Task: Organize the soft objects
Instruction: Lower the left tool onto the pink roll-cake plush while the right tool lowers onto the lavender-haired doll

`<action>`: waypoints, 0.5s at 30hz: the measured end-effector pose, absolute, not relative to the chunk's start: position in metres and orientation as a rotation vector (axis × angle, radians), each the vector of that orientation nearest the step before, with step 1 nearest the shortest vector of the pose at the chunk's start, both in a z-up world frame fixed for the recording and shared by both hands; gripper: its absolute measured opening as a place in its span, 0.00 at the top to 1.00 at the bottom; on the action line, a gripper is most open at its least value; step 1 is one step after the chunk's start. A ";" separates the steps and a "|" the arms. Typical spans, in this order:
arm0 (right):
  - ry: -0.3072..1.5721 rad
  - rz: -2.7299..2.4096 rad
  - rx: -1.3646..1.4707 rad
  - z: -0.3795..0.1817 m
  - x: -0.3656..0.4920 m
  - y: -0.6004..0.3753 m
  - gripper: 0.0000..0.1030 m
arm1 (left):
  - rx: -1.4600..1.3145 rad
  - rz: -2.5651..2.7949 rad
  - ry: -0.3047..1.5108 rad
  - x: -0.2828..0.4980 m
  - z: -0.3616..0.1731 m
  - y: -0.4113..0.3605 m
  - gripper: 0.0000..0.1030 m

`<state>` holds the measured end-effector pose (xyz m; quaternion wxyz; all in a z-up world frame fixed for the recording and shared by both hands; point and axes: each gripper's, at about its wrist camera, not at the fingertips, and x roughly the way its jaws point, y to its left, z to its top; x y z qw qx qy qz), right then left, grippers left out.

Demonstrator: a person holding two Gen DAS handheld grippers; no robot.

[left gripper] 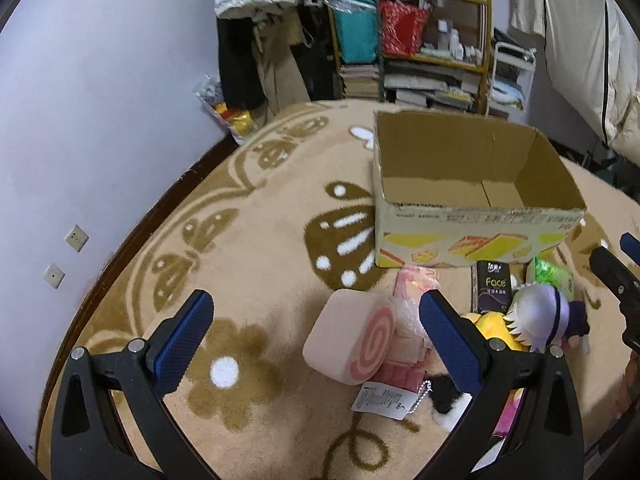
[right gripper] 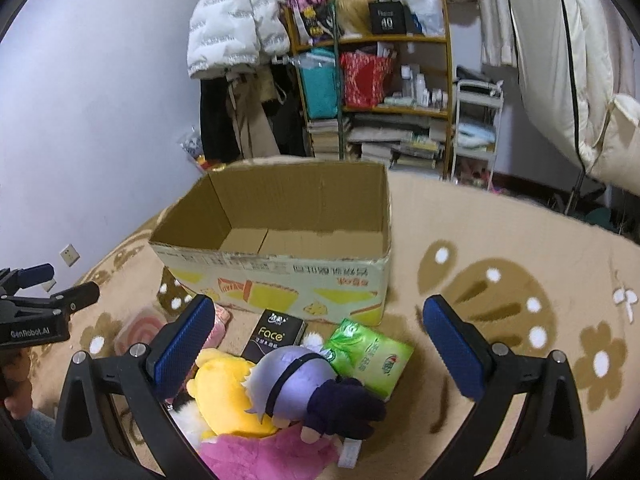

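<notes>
An open cardboard box [left gripper: 480, 216] [right gripper: 280, 268] stands on the patterned rug, nothing visible inside. In front of it lies a pile: a pink swirl-roll cushion [left gripper: 350, 342] [right gripper: 136, 330], a purple-haired doll [left gripper: 540, 314] [right gripper: 296, 380], a yellow plush [right gripper: 224, 396] [left gripper: 494, 328], a pink plush [right gripper: 264, 456], a green tissue pack [right gripper: 370, 356] [left gripper: 554, 274] and a black "Face" tissue pack [right gripper: 276, 338] [left gripper: 492, 290]. My left gripper [left gripper: 316, 334] is open above the swirl cushion. My right gripper [right gripper: 318, 342] is open over the doll and tissue packs.
A beige rug [left gripper: 248, 264] with brown butterflies and flowers covers the floor. A wall [left gripper: 100, 120] runs along the left. At the back stand a cluttered shelf [right gripper: 376, 92], hanging coats [right gripper: 232, 24] and a white trolley [right gripper: 478, 128]. A paper tag [left gripper: 380, 400] lies by the cushion.
</notes>
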<state>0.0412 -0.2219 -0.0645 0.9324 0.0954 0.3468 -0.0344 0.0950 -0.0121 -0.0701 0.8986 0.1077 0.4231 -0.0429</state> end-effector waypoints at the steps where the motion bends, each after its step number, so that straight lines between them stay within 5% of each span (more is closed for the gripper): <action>1: 0.716 -0.068 0.195 -0.067 0.044 -0.222 0.00 | 0.229 -0.091 0.885 0.098 -0.073 -0.014 0.01; 15: 0.861 -0.020 0.210 -0.110 0.069 -0.222 0.00 | 0.237 -0.079 1.078 0.136 -0.131 -0.019 0.01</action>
